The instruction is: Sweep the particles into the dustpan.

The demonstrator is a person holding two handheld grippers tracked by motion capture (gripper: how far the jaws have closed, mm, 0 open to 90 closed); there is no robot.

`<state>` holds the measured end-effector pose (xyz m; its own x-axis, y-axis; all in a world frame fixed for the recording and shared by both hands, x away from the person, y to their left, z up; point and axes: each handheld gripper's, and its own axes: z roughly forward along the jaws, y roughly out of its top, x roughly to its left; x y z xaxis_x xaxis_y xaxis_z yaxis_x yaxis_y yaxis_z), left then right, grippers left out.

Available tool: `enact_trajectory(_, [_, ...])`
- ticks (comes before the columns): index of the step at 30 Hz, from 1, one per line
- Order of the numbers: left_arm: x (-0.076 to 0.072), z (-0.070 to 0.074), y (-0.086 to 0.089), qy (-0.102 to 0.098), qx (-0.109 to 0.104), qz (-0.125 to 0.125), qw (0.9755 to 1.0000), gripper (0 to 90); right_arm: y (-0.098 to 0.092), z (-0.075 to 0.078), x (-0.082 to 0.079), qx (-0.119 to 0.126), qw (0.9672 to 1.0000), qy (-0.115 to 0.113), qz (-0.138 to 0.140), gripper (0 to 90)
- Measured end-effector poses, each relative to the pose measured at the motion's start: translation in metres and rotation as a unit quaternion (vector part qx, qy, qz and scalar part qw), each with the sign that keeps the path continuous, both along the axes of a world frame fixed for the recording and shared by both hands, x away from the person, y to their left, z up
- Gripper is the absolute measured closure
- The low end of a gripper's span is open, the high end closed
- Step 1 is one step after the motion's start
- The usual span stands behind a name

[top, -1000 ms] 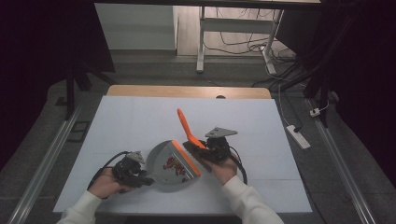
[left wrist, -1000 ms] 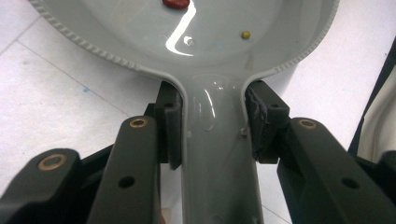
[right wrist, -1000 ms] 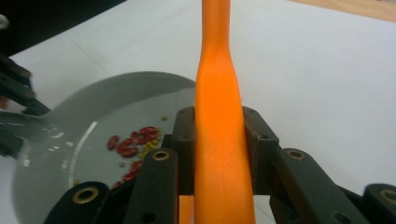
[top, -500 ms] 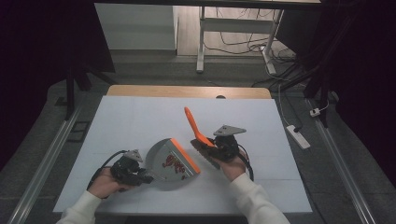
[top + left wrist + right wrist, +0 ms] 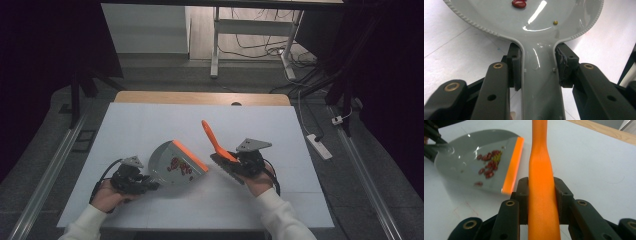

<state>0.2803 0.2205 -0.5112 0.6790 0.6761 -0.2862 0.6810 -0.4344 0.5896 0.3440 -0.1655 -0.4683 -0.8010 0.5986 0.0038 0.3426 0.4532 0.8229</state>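
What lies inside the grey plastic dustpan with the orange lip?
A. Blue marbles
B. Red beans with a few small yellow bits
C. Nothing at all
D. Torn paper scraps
B: the right gripper view shows red beans with yellow bits scattered in the grey dustpan.

Grey dustpan (image 5: pixel 172 165), orange lip; red beans (image 5: pixel 487 166); orange brush handle (image 5: pixel 541 175); white table (image 5: pixel 150 125).

Brush (image 5: pixel 541 170) tip cut off by top edge.
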Motion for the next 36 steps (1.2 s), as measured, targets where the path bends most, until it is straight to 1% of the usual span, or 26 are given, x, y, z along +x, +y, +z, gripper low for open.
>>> enact_trajectory(2, [-0.001,0.000,0.002,-0.002,-0.001,0.012,0.9999,62.0,-0.003,0.000,-0.001,-0.001,1.0000,0.000,0.004,70.0])
enact_trajectory(6, [-0.002,0.001,0.006,-0.006,-0.005,0.033,0.9994,62.0,-0.009,0.000,-0.002,-0.001,1.0000,0.002,0.001,70.0])
enact_trajectory(10, [-0.003,0.001,0.009,-0.007,-0.011,0.042,0.9990,62.0,-0.015,0.000,-0.005,0.001,1.0000,0.004,0.000,70.0])
enact_trajectory(13, [-0.004,0.001,0.009,-0.011,-0.011,0.054,0.9984,62.0,-0.021,0.000,-0.006,-0.001,1.0000,0.004,-0.002,70.0])
enact_trajectory(18, [-0.007,0.001,0.009,-0.014,-0.011,0.073,0.9972,61.9,-0.031,-0.001,-0.008,0.004,0.9999,0.008,-0.010,70.0])
enact_trajectory(21, [-0.008,0.001,0.008,-0.019,-0.011,0.082,0.9964,62.0,-0.036,0.000,-0.009,0.006,0.9999,0.008,-0.010,70.0])
enact_trajectory(25, [-0.010,0.001,0.007,-0.022,-0.010,0.099,0.9948,62.0,-0.042,0.001,-0.007,0.006,0.9999,0.004,-0.007,70.0])
enact_trajectory(28, [-0.012,0.000,0.006,-0.024,-0.011,0.116,0.9929,62.0,-0.045,0.001,-0.006,0.008,0.9999,0.005,-0.008,70.0])
enact_trajectory(34, [-0.013,-0.001,0.005,-0.025,-0.011,0.122,0.9921,62.0,-0.050,0.003,-0.006,0.008,0.9999,0.004,-0.005,70.0])
enact_trajectory(36, [-0.013,0.000,0.006,-0.027,-0.013,0.129,0.9912,61.9,-0.052,0.003,-0.006,0.008,1.0000,0.004,-0.004,70.0])
